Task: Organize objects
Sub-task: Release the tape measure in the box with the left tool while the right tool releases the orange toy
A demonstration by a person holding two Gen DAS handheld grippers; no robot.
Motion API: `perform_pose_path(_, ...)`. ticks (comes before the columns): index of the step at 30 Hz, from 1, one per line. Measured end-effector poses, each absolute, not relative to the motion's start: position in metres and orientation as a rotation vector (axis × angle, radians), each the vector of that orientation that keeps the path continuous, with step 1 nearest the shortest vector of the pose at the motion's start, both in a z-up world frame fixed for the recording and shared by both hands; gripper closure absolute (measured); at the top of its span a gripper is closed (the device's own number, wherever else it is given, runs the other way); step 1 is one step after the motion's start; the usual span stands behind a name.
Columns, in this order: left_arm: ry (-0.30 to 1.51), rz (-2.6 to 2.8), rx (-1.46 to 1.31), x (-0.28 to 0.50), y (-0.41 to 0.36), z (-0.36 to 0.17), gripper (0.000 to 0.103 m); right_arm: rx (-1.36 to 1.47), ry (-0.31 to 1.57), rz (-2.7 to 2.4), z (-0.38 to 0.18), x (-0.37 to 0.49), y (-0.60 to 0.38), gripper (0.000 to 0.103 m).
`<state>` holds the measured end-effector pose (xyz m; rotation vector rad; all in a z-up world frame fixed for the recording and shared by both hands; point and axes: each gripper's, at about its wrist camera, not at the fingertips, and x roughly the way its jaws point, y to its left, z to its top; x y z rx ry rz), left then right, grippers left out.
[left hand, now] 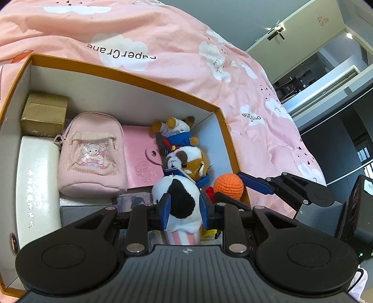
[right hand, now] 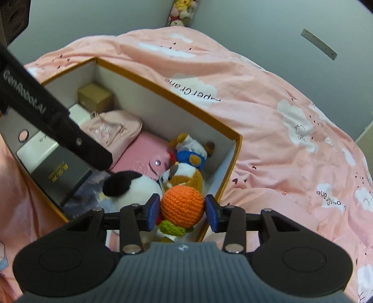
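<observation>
- Left gripper [left hand: 184, 207] clamped on black-and-white plush [left hand: 180, 205], low in orange-rimmed box [left hand: 149, 80]; could have snagged pink pouch [left hand: 92, 151] if dragged.
- Right gripper [right hand: 183, 211] clamped on orange crochet ball [right hand: 181, 205] beside box wall; could have rolled out onto pink duvet [right hand: 279, 139].

Bed [left hand: 186, 77] covered by pink duvet [right hand: 268, 121] with white cloud print, "PaperCrane" lettering, rumpled folds. Grey-blue wall [right hand: 244, 25] behind bed. Heap of plush toys [right hand: 183, 10] in corner at top of right wrist view. Grey strip [right hand: 319, 44] fixed on wall. Left wrist view: white door frame [left hand: 326, 37], ceiling spotlight [left hand: 349, 35] lit, doorway [left hand: 310, 77] into bright further room.
</observation>
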<state>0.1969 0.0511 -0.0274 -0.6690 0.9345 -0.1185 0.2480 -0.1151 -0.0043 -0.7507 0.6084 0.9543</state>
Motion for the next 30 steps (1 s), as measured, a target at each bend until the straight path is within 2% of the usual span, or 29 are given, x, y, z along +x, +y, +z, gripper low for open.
perform_pose_path(8, 0.937, -0.109, -0.661, 0.191, 0.052, -0.029, 0.067, -0.78, 0.585, 0.946, -0.003, 0.24, -0.117, 0.06)
perform_pose_path(9, 0.936, -0.105, -0.657, 0.19, 0.052, -0.029, 0.067, -0.783, 0.585, 0.943, -0.002, 0.24, -0.118, 0.065)
perform_pose_path(10, 0.936, -0.101, -0.652, 0.189, 0.053, -0.029, 0.067, -0.784, 0.583, 0.939, -0.002, 0.24, -0.118, 0.079)
perform_pose_path(12, 0.934, -0.098, -0.65, 0.186, 0.053, -0.028, 0.067, -0.787, 0.589, 0.943, -0.002, 0.239, -0.118, 0.088)
perform_pose_path(17, 0.932, -0.095, -0.654, 0.18, 0.054, -0.028, 0.067, -0.835, 0.588, 0.934, -0.006, 0.236, -0.115, 0.091)
perform_pose_path(22, 0.928, -0.089, -0.652, 0.174, 0.054, -0.025, 0.067, -0.887, 0.636, 0.896, -0.015, 0.242, -0.102, 0.1)
perform_pose_path(30, 0.916, -0.063, -0.608, 0.161, 0.046, -0.016, 0.067, -0.89, 0.656, 0.884, -0.015, 0.242, -0.104, 0.099)
